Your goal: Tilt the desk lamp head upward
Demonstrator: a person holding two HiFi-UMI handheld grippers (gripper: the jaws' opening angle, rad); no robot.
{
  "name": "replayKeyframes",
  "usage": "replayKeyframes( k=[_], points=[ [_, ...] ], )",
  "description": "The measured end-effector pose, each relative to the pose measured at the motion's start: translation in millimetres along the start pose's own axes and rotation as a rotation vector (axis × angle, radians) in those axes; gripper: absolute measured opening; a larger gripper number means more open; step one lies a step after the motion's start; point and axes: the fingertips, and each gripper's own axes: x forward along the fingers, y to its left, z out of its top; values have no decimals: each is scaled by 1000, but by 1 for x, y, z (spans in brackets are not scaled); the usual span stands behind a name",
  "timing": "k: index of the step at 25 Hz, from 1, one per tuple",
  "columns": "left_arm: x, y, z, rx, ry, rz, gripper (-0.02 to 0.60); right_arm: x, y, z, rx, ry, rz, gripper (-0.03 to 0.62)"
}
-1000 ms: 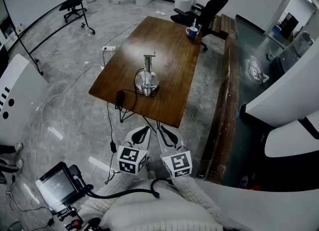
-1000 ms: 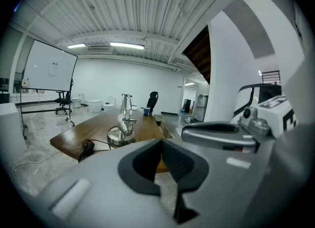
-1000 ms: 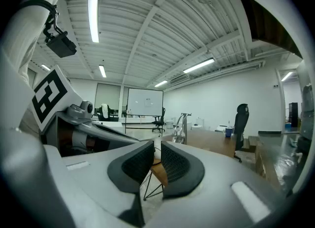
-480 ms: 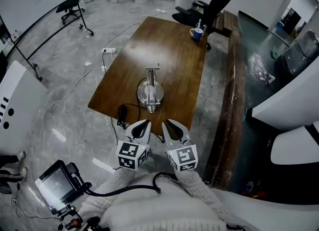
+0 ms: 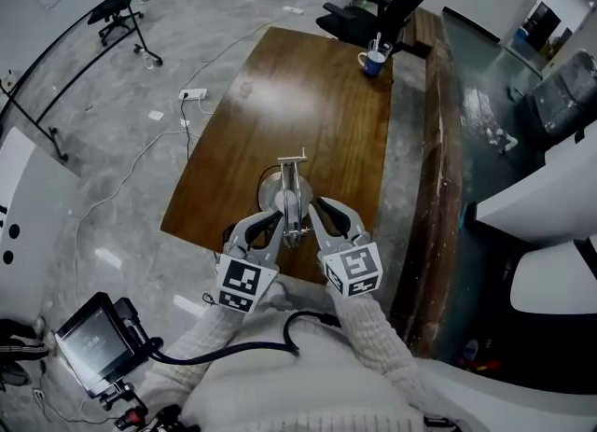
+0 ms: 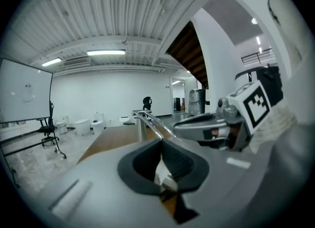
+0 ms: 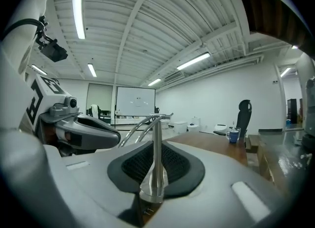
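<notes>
Brown wooden table [image 5: 326, 94] on a grey floor, with the desk lamp [image 5: 291, 199] standing by its near edge. It's all shiny silver metal: round base, straight post, thin curved rods up top. The left gripper [image 5: 266, 225] is just left of it, closed on nothing. The right gripper [image 5: 326, 214] is just right of it. Its jaws have just been opening a crack, and the post shows in the gap, not pinched.
</notes>
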Motion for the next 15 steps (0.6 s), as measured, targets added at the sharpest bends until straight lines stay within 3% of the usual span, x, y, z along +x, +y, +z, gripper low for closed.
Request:
replayKeyframes(
  k=[4,7,11,15],
  points=[
    [31,2,-6,99,-11,-61,8,33,-31,-22,52,65,98,81],
    [26,5,-11,195,-20,-121,12,47,-17,-29,70,100,220,121],
    [25,1,-13,408,-23,-194,46,63,-6,-33,46,124,338,149],
    [29,-1,-16,600,-12,-243,134,82,-7,-35,52,157,412,166]
  ],
)
